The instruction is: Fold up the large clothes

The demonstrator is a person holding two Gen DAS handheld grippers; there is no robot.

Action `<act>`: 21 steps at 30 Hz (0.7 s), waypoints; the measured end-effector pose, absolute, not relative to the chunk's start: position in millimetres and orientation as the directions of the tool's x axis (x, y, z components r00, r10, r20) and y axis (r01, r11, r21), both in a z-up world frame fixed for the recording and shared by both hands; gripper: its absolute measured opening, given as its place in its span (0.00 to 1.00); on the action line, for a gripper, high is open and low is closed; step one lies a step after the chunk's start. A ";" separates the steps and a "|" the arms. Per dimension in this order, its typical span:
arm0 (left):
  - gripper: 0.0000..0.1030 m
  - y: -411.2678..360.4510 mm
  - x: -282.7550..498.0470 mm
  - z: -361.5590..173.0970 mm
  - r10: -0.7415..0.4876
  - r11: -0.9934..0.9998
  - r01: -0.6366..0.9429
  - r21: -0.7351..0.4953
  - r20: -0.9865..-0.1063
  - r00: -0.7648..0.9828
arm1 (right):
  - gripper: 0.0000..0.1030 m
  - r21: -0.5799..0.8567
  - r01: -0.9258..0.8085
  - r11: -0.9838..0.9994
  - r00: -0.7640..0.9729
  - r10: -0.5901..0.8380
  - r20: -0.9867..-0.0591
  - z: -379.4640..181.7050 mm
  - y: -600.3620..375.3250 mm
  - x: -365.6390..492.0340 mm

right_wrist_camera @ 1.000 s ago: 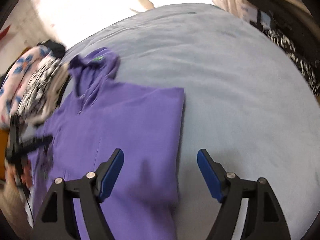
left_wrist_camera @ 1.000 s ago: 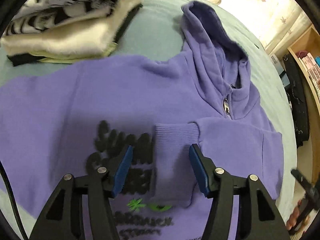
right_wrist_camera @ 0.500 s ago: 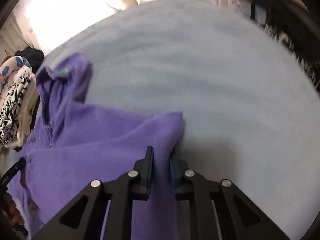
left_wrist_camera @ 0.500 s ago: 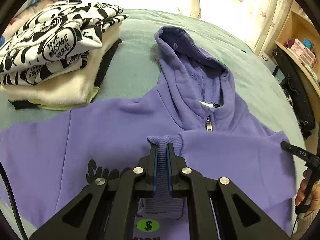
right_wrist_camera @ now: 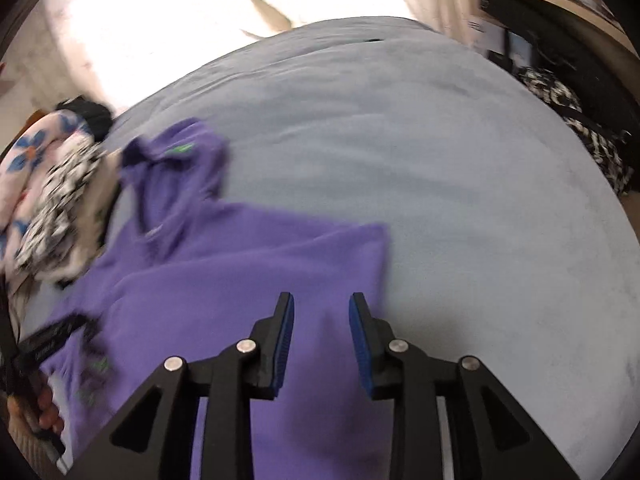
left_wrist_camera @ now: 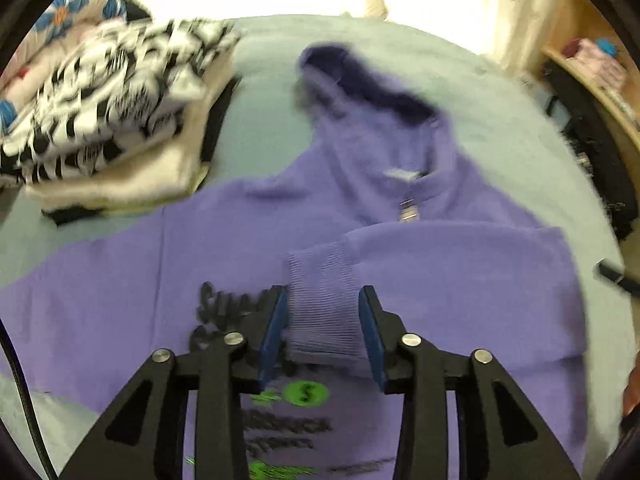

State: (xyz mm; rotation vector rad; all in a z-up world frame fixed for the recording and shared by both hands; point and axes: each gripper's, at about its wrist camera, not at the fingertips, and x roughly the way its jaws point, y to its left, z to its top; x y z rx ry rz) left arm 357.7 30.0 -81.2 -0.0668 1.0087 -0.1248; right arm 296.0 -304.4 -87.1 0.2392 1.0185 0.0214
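Observation:
A purple hoodie (left_wrist_camera: 400, 184) lies front-up on the grey-blue bed (left_wrist_camera: 264, 80), hood toward the far side. One sleeve is folded across the chest, and its ribbed cuff (left_wrist_camera: 320, 304) lies between the fingers of my open left gripper (left_wrist_camera: 323, 332). In the right wrist view the hoodie (right_wrist_camera: 224, 280) spreads at lower left. My right gripper (right_wrist_camera: 321, 340) is open over the folded sleeve's shoulder edge, holding nothing.
A stack of folded clothes (left_wrist_camera: 108, 120), black-and-white on top, sits on the bed left of the hood; it also shows in the right wrist view (right_wrist_camera: 52, 208). A wooden shelf (left_wrist_camera: 592, 80) and dark items stand to the right. Bare bed (right_wrist_camera: 440, 180) lies right of the hoodie.
Both grippers were shut on the hoodie half a second ago, the left on the cuff, the right on the sleeve fold; both have opened and let go. The sleeve now rests across the chest.

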 end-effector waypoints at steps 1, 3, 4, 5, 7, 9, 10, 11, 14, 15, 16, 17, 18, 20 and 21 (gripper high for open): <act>0.35 22.4 353.9 -77.1 -0.157 0.988 0.081 -0.134 -0.829 0.537 | 0.28 0.222 0.058 0.973 0.519 0.161 -0.839 -89.9 -287.8 290.3; 0.35 8.8 350.1 -77.7 -0.191 0.981 0.076 -0.178 -0.821 0.537 | 0.28 0.238 0.006 0.971 0.501 0.203 -0.841 -98.5 -260.3 285.5; 0.35 2.2 349.4 -81.1 -0.205 0.978 0.072 -0.198 -0.820 0.534 | 0.28 0.233 -0.014 0.972 0.491 0.210 -0.845 -104.8 -246.9 282.9; 0.35 -4.6 351.4 -86.8 -0.209 0.976 0.066 -0.206 -0.824 0.527 | 0.28 0.219 -0.031 0.975 0.481 0.207 -0.852 -112.0 -235.2 279.8; 0.35 -17.0 356.0 -103.1 -0.198 0.978 0.048 -0.201 -0.844 0.498 | 0.28 0.188 -0.048 0.981 0.447 0.190 -0.874 -129.4 -218.5 275.5; 0.35 -21.4 353.0 -122.4 -0.153 0.987 0.030 -0.157 -0.872 0.465 | 0.28 0.140 -0.041 0.989 0.425 0.145 -0.893 -149.0 -214.8 268.4; 0.34 -23.4 349.4 -129.7 -0.127 0.991 0.026 -0.129 -0.884 0.449 | 0.28 0.129 -0.041 0.991 0.430 0.134 -0.893 -152.1 -218.6 268.1; 0.34 -24.1 349.5 -138.2 -0.126 0.992 0.039 -0.121 -0.888 0.441 | 0.27 0.116 -0.040 0.992 0.438 0.122 -0.891 -152.2 -222.9 264.8; 0.34 -17.4 337.5 -137.0 -0.156 0.988 0.075 -0.136 -0.875 0.458 | 0.27 0.009 0.026 1.000 0.468 -0.004 -0.883 -147.8 -252.8 252.8; 0.34 -16.0 337.2 -136.3 -0.163 0.987 0.082 -0.141 -0.875 0.455 | 0.25 -0.057 0.069 0.996 0.477 -0.083 -0.875 -148.2 -269.6 248.8; 0.34 -15.1 337.0 -135.5 -0.173 0.985 0.090 -0.148 -0.875 0.452 | 0.14 -0.024 0.066 0.998 0.475 -0.053 -0.878 -150.4 -283.7 246.2; 0.34 -14.9 336.7 -135.5 -0.179 0.984 0.096 -0.152 -0.875 0.451 | 0.10 0.031 0.062 0.998 0.459 -0.001 -0.888 -154.4 -297.5 244.0; 0.34 -14.2 334.1 -135.5 -0.179 0.984 0.101 -0.150 -0.874 0.451 | 0.02 0.063 0.070 0.996 0.451 0.024 -0.892 -156.8 -307.0 241.7; 0.34 -16.6 332.9 -137.0 -0.162 0.986 0.107 -0.127 -0.874 0.459 | 0.00 0.059 0.081 0.995 0.455 0.015 -0.891 -154.0 -309.3 239.2; 0.34 -17.6 332.5 -136.8 -0.151 0.988 0.109 -0.113 -0.873 0.463 | 0.00 0.052 0.089 0.995 0.455 0.006 -0.891 -153.1 -306.7 239.2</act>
